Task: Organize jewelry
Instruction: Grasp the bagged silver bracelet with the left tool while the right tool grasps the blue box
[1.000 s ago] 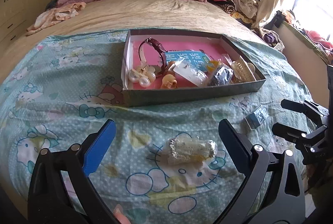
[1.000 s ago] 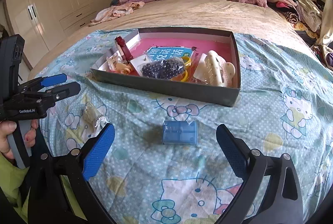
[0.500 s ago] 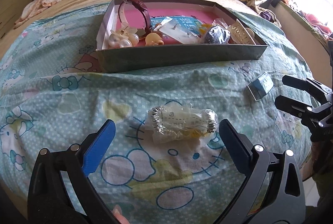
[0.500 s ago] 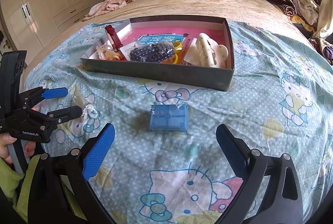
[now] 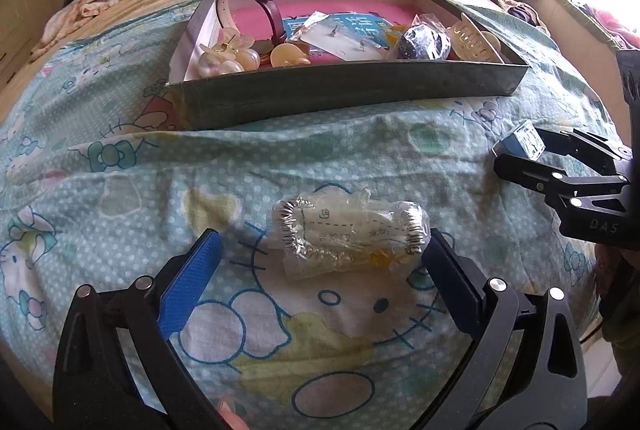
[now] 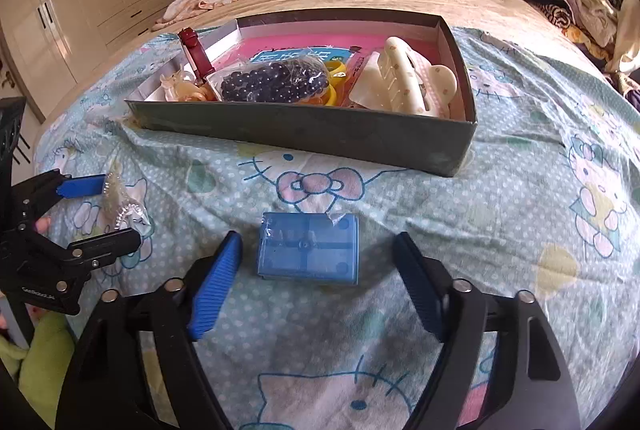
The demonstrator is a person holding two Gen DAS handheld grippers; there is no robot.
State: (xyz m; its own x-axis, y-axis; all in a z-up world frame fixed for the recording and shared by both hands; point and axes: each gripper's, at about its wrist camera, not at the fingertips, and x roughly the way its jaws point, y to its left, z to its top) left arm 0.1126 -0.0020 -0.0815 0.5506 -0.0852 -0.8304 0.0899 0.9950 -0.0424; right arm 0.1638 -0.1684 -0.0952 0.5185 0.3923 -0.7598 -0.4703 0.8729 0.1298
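Note:
A clear bag with silver bracelets (image 5: 348, 234) lies on the Hello Kitty sheet. My left gripper (image 5: 320, 250) is open, low over the sheet, its fingers on either side of the bag's near end; it also shows in the right wrist view (image 6: 116, 206). A small blue plastic case (image 6: 308, 248) lies flat on the sheet. My right gripper (image 6: 318, 250) is open, its fingers flanking the case without touching it. The case (image 5: 520, 142) shows between the right gripper's fingers in the left wrist view. Beyond stands the grey box (image 6: 304, 130) holding jewelry.
The box (image 5: 340, 94) holds a red watch strap (image 5: 268, 10), pearl clips (image 5: 224, 58), a bag of dark beads (image 6: 272, 82) and a cream hair claw (image 6: 408, 78). Piled clothes and bedding lie at the bed's far end. Wardrobes stand on the left.
Both grippers have moved down and forward. The left gripper's fingers now flank the bracelet bag, the right gripper's fingers flank the blue case. Both stay open.

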